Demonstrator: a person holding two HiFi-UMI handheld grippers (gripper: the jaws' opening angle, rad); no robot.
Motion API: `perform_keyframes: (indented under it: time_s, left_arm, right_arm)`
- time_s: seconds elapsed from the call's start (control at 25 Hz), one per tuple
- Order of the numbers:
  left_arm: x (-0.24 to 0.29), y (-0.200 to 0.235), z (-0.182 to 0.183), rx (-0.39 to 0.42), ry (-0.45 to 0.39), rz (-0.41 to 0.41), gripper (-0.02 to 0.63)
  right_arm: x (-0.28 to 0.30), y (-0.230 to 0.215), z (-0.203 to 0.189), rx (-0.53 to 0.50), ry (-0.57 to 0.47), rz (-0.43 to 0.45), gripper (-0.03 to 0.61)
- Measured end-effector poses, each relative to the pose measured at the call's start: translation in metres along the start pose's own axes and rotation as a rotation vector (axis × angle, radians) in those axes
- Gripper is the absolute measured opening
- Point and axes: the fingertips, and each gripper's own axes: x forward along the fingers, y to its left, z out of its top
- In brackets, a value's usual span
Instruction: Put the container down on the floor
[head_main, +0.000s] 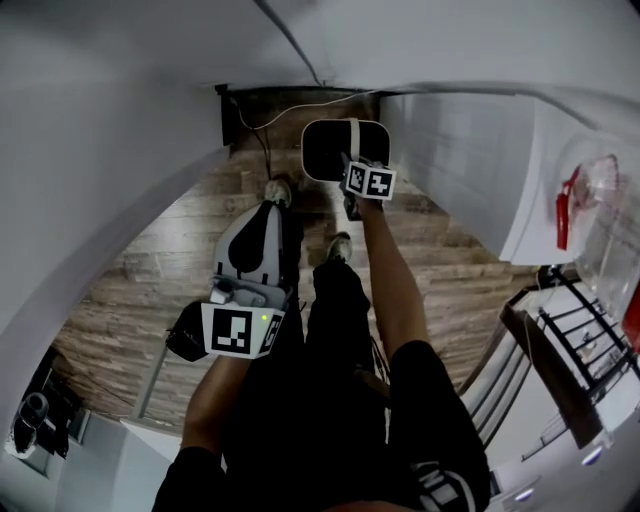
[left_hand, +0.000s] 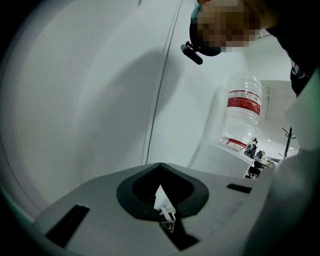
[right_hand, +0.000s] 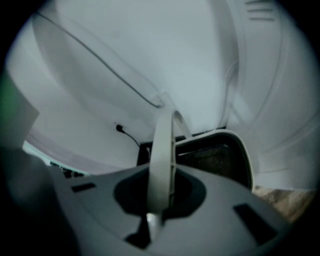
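L gripper: hangs low at person's side, pointed toward brown wood-plank floor; jaws pressed together, nothing between them; idle, no part in the carry.

R gripper: arm stretched fwd; jaws clenched on thin white plastic bail handle, strap running straight up out of the jaw gap; grip looks about mid-handle.

White rounded-rectangular plastic container w/ dark inside: hangs just past and below R gripper's jaws, mouth facing up; floor planks beyond it; probably not yet on floor, gap under it not readable.

Handling, as judged: stiff shell, no visible load, so likely light; not fragile; free to swing and tip on that narrow strap; smooth strap may slide sideways thru the jaws. Best hold = centre of handle, as now, so body hangs level. Lower slow and straight, let base sit flat before unclenching; else handle flops, tub may rock.

Far R of R gripper: clear plastic water bottle w/ red label on white ledge; well apart, no bearing on set-down.
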Motion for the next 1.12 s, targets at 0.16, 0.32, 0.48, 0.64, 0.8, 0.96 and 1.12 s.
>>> perform_keyframes:
  time_s: [0.16, 0.32, 0.48, 0.64, 0.8, 0.96, 1.12]
  left_arm:
    - [0.009, 0.010, -0.008, -0.001, -0.008, 0.012, 0.028]
    - [0.016, 0.018, -0.017, 0.007, -0.009, 0.021, 0.028]
    - [0.019, 0.024, -0.025, 0.003, -0.006, 0.028, 0.028]
    - [0.023, 0.024, -0.034, 0.003, -0.001, 0.021, 0.028]
    - [0.027, 0.024, -0.040, -0.005, 0.001, 0.013, 0.028]
    - [0.029, 0.023, -0.046, -0.010, 0.011, 0.014, 0.028]
    - [0.031, 0.024, -0.048, -0.008, 0.017, 0.013, 0.028]
  right_arm:
    - [0.025, -0.010, 0.002, -0.007, 0.014, 0.004, 0.034]
    - [0.045, -0.018, 0.005, -0.003, 0.010, 0.009, 0.034]
    - [0.059, -0.026, 0.004, 0.002, 0.012, 0.006, 0.034]
    - [0.070, -0.032, 0.008, 0.004, -0.004, 0.018, 0.034]
    - [0.072, -0.041, 0.016, -0.007, -0.014, -0.002, 0.034]
    - [0.072, -0.055, 0.016, -0.009, -0.010, -0.017, 0.034]
    - [0.073, -0.068, 0.010, 0.003, -0.007, -0.038, 0.034]
